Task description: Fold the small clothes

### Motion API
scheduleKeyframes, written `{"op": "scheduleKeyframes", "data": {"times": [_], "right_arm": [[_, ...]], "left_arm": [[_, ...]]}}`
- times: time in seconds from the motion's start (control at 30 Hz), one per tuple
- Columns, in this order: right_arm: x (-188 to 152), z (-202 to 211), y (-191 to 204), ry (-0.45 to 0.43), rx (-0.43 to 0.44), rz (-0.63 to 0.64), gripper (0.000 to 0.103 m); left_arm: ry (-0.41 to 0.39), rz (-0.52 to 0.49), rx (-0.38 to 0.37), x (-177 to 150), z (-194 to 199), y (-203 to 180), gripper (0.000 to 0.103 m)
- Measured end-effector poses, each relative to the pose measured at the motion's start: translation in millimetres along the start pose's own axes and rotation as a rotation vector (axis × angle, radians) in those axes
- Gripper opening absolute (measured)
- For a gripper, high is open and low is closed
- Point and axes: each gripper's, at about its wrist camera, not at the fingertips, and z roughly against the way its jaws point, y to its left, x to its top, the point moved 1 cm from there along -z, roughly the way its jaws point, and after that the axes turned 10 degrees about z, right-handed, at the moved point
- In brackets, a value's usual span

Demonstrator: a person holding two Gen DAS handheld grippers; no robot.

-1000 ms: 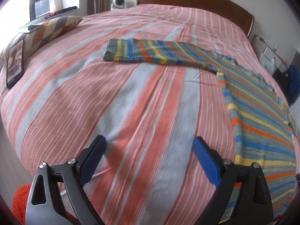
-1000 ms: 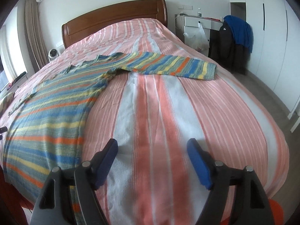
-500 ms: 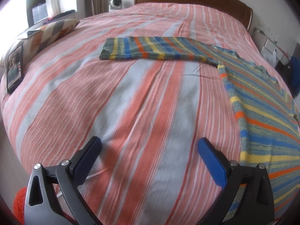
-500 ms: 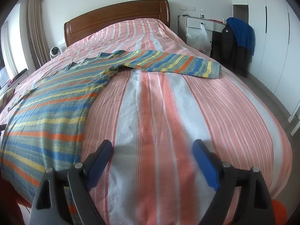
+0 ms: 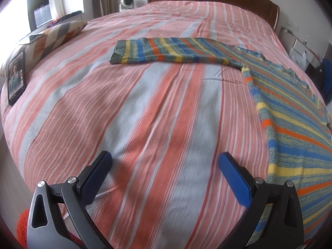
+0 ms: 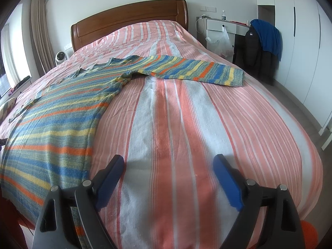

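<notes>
In the left wrist view, a phone [image 5: 16, 76] lies at the far left edge of the bed [image 5: 157, 108], with a patterned cushion [image 5: 60, 35] above it. The left claw [image 5: 166, 164] fills the bottom of the frame, its jaws spread wide and just opened further, nothing between them but bare striped sheet. The striped sweater [image 5: 290, 137] runs down the right side, its left sleeve [image 5: 166, 51] stretched flat toward the upper middle of the frame.

In the right wrist view the same sweater [image 6: 54, 128] occupies the left half, its body flat and its hem hanging over the near bed edge at lower left. The right sleeve [image 6: 193, 69] reaches out to the upper middle right. The right claw [image 6: 168, 166] sits at the bottom centre, jaws apart and also just widened, empty over the sheet. A dark jacket [image 6: 257, 49] hangs at the upper right.

The garment looks fully spread, so folding seems about to begin. A good start would be for each claw to pinch its sleeve at the cuff, catching both knit layers, lift only slightly, and carry it across the body so that the fold falls along the shoulder line. The knit looks loose and stretchy, so dragging may skew the body; keep both moves even.
</notes>
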Motion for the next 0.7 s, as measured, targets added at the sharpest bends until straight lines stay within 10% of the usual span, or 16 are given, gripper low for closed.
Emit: {"op": "scheduleKeyframes", "data": {"times": [0.43, 0.7], "right_arm": [[29.9, 30.8, -37.2, -0.022, 0.042, -0.094, 0.087], [47.4, -18.3, -178.8, -0.008, 0.347, -0.711, 0.079]], "left_arm": [[0.007, 0.005, -0.001, 0.1, 0.1, 1.8, 0.103], [0.004, 0.012, 0.006, -1.6, 1.0, 1.4, 0.103]]}}
